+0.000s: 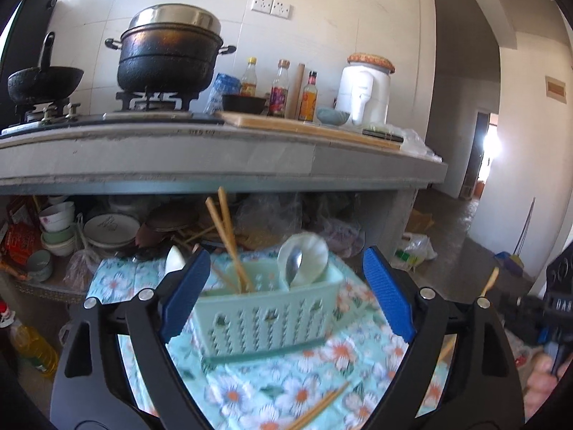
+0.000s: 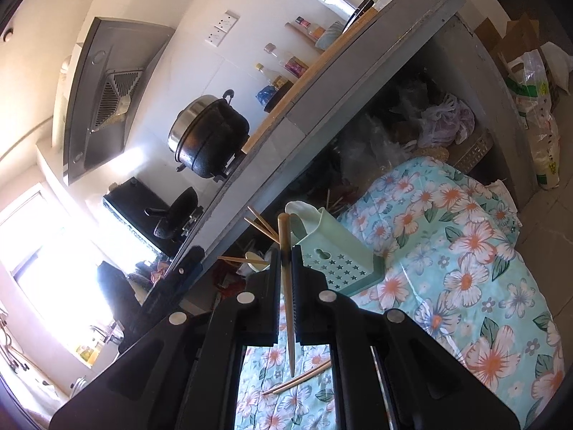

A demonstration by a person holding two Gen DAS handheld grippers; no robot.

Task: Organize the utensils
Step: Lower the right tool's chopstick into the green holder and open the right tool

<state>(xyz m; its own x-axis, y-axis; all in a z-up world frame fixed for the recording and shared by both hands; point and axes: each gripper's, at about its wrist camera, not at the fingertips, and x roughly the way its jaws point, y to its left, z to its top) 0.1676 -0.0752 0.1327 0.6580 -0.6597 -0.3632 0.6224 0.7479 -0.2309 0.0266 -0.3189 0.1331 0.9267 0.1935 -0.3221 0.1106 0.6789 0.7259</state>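
Note:
A mint-green perforated utensil basket [image 1: 272, 313] stands on a floral cloth [image 1: 286, 387]. It holds upright wooden chopsticks [image 1: 229, 236] on the left, and a metal spoon [image 1: 294, 267] with a white ceramic spoon [image 1: 308, 251] on the right. My left gripper [image 1: 286, 299] is open, its blue fingers on either side of the basket. More chopsticks [image 1: 318, 406] lie on the cloth in front. My right gripper [image 2: 285, 261] is shut on one wooden chopstick [image 2: 286, 286], held just left of the basket [image 2: 329, 251]. Loose chopsticks [image 2: 297, 380] lie on the cloth below it.
A concrete counter [image 1: 215, 157] above carries a black pot [image 1: 168, 53], a wok [image 1: 43, 79], sauce bottles [image 1: 279, 89] and a white appliance [image 1: 365, 96]. Bowls and plates [image 1: 82, 229] and plastic bags fill the shelf under it. An oil bottle [image 1: 32, 347] stands lower left.

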